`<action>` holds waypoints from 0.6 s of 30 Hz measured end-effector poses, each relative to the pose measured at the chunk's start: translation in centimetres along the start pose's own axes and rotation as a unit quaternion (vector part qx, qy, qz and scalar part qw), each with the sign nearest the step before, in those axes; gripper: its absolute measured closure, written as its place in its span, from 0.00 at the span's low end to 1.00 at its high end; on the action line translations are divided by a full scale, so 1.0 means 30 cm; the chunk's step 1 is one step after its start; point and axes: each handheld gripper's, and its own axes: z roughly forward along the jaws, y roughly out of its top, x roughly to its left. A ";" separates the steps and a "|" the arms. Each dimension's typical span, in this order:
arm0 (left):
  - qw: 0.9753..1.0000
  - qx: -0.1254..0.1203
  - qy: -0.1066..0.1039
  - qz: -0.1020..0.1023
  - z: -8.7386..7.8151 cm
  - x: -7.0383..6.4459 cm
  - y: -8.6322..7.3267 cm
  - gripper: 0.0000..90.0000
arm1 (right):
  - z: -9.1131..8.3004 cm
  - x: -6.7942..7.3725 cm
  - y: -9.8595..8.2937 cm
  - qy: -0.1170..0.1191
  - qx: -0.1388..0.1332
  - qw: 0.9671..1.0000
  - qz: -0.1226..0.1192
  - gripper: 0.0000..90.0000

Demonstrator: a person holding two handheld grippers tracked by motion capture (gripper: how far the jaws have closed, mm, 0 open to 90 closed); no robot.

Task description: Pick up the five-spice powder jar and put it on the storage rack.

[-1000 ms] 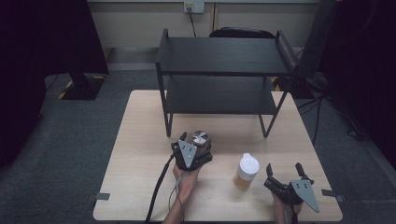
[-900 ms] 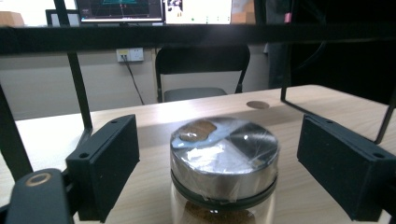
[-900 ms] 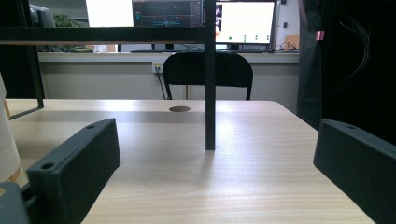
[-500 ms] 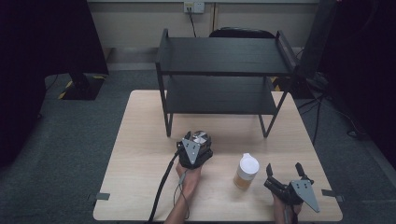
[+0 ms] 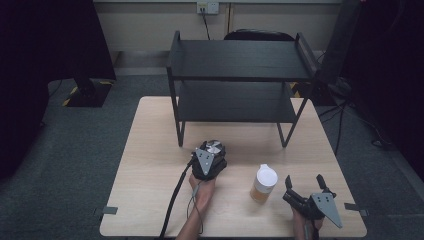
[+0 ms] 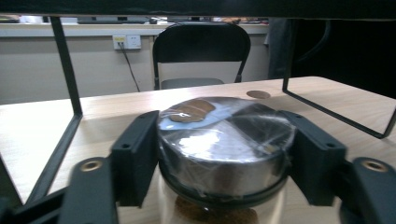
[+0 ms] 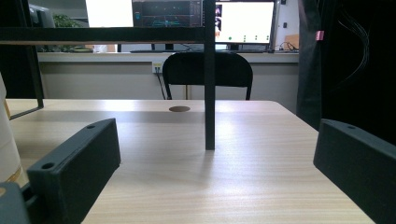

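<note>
Wooden table [image 5: 150, 165], black two-tier shelf [image 5: 240, 75] at its far side | my left gripper [image 6: 224, 154] clamps the steel-lidded jar [image 6: 226, 140] — shelf straight ahead, near | right gripper [image 5: 305, 187] spread, idle beside white-lidded cup [image 5: 263, 182].

left gripper [image 5: 212, 150] jaws clamped shut mid-table; right gripper [image 5: 303, 185] rests with jaws spread wide

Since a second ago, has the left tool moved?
Yes. The left tool, shut on the jar, has shifted forward toward the black shelf and slightly right, nearer its front-left leg, in the high view.
</note>
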 end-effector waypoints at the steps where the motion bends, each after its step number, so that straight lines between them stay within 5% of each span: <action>1: 1.000 -0.001 0.000 -0.001 0.001 -0.001 -0.001 0.38 | 0.000 0.000 0.000 0.000 0.000 1.000 0.000 0.00; 18: 1.000 0.007 -0.006 -0.017 -0.005 0.005 0.017 0.39 | 0.000 0.002 0.000 -0.002 0.000 1.000 0.000 0.00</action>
